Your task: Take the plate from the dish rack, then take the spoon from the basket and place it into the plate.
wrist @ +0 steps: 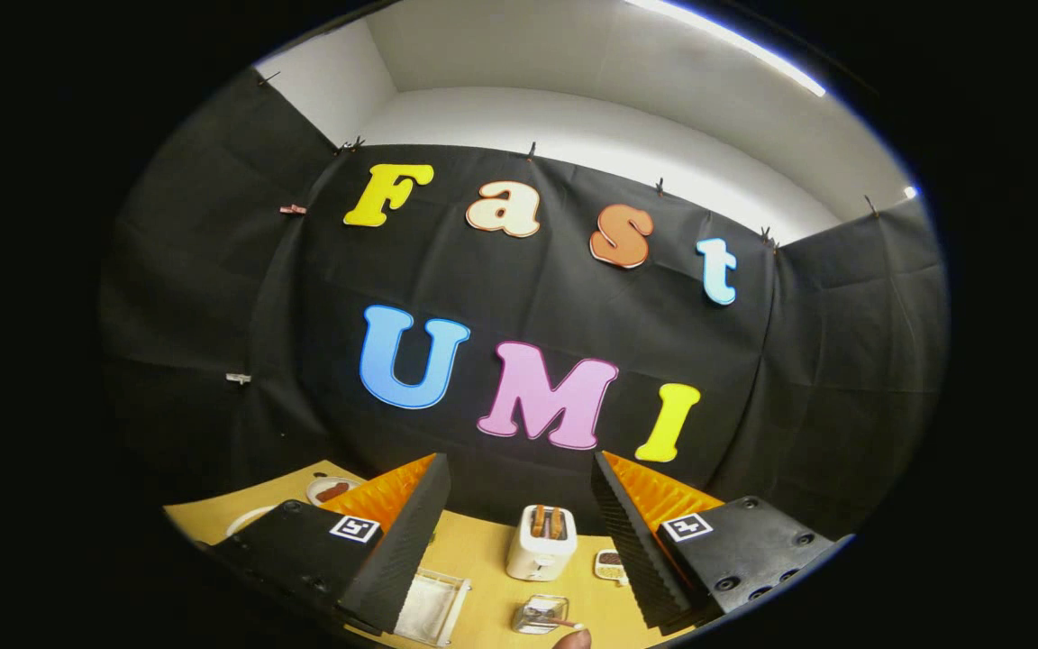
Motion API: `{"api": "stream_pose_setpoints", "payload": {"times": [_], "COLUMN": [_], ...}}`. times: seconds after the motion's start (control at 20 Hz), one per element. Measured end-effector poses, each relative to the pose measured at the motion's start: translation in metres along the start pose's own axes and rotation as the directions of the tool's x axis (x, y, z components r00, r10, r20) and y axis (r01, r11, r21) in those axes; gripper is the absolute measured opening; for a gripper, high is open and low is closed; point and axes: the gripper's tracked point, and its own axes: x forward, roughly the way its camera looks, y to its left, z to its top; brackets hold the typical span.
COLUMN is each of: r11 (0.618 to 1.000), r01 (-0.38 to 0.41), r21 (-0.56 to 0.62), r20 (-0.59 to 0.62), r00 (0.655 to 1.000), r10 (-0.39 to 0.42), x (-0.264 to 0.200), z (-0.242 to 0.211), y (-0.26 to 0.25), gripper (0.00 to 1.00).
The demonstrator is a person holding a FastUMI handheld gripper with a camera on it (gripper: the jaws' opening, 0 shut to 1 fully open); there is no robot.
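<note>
- No readable text, brand or number stands on anything on the desk (483, 559).
- Each of the gripper's (519, 541) two spread fingers (397, 550) carries a square black-and-white coded marker (355, 528), a pattern rather than letters.

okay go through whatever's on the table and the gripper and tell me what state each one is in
gripper: open, fingers wide apart, holding nothing.
toaster: upright beyond the fingers, two slices in its slots.
clear tray: flat on the table by one finger.
small clear container: on the table, something inside.
</note>
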Motion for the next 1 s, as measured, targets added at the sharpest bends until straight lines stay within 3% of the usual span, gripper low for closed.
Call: {"api": "stream_pose_setpoints", "payload": {"times": [0.25,0.45,0.7,1.0], "r11": [0.993,0.979,0.967,0.971], "r01": [-0.084,-0.15,-0.175,-0.077], "r21": [0.086,0.135,0.186,0.225], "r20": [-0.169,-0.349,-0.611,-0.803], "r00": [0.981,0.918,0.75,0.55], "r10": [0.097,0.188,0.253,0.23], "x": [0.03,0.05,0.063,0.066], "z": [-0.032,-0.083,-0.188,-0.29], "y": [0.037,0.083,0.136,0.165], "gripper": [0.97,0.97,0.96,0.94]}}
